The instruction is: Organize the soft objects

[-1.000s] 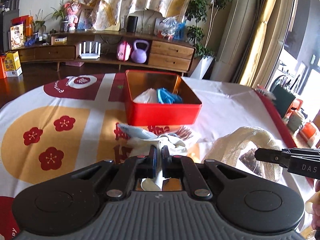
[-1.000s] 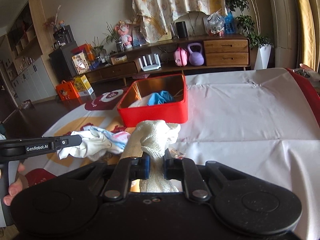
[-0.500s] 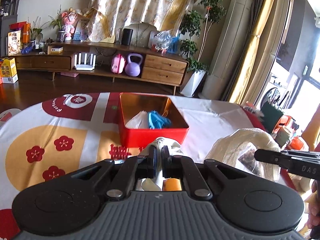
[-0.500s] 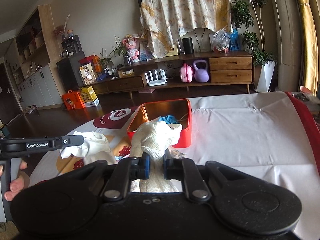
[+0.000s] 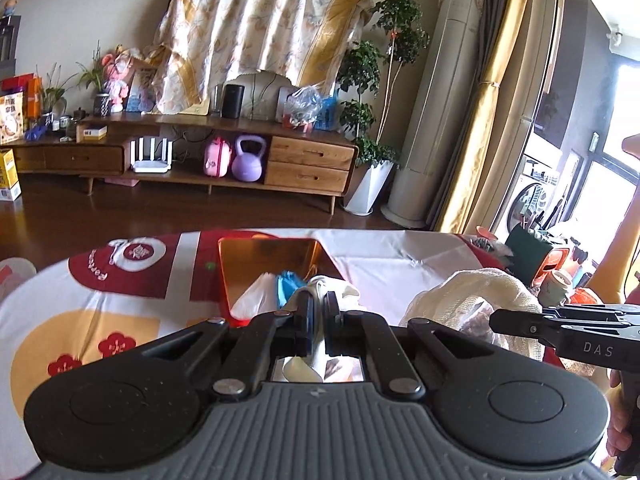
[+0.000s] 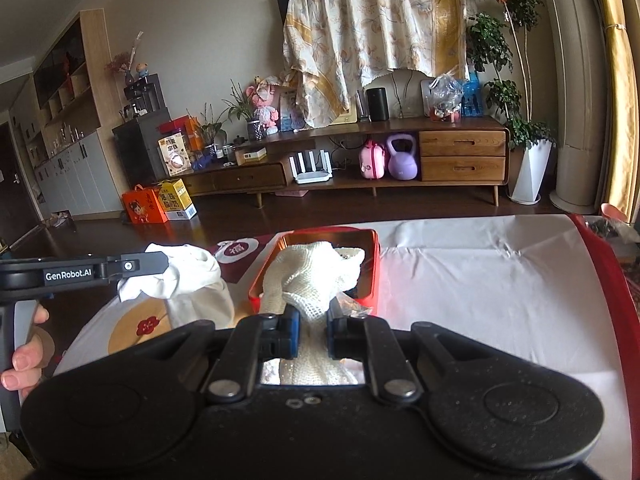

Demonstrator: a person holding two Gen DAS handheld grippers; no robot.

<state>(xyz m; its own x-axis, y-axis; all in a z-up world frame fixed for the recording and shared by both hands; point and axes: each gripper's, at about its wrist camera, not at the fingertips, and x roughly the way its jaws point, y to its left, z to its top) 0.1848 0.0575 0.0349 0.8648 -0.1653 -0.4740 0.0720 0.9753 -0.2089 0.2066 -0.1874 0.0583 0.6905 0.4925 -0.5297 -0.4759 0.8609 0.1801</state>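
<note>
Left gripper [image 5: 318, 320] pinches a white cloth [image 5: 332, 286] at 6 o'clock of a red tin box [image 5: 240, 280] on the patterned tablecloth [image 5: 80, 320]; at its 3 o'clock, the right gripper [image 6: 312, 332] pinches a cream mesh cloth [image 6: 312, 276] before the box

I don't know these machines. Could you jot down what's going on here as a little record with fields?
Left claw: shut on a white cloth
Right claw: shut on a cream knitted cloth
Red box: open, on the table beyond both claws
Inside box: white item, blue item
Table cover: white with red and yellow print
</note>
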